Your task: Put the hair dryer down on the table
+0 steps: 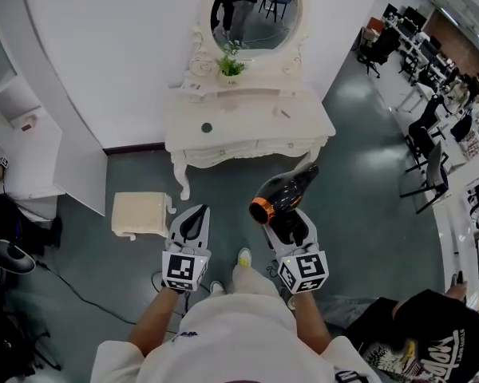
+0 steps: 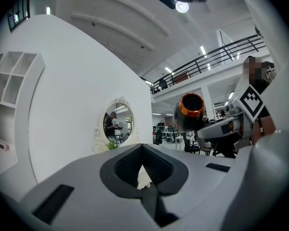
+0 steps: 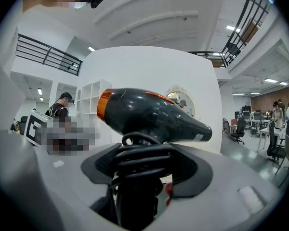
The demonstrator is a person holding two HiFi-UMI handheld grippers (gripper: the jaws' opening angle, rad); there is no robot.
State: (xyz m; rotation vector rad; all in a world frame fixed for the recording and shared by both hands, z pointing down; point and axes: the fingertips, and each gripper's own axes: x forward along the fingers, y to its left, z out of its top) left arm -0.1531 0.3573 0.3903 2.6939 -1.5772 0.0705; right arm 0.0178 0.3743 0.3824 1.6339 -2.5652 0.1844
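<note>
Grey-green floor is seen below two claws held out in a large white room. Nearest, the left claw is held with its jaws together and nothing between them. Beside it, the right claw is clamped on the handle of the hair dryer, with the coiled cord caught in the grip. The black dryer is held in the air, its orange-ringed end turned toward the left claw. A cream stool is seen on the floor to the left. Farther on, the white table is set against the wall, well apart from the dryer. The task is judged barely begun: the dryer is gripped, but the approach, the lowering and the release are all left. On the table's raised back, a small pot is filled with a green plant. The drawers are shut, and an oval mirror is mounted above.
</note>
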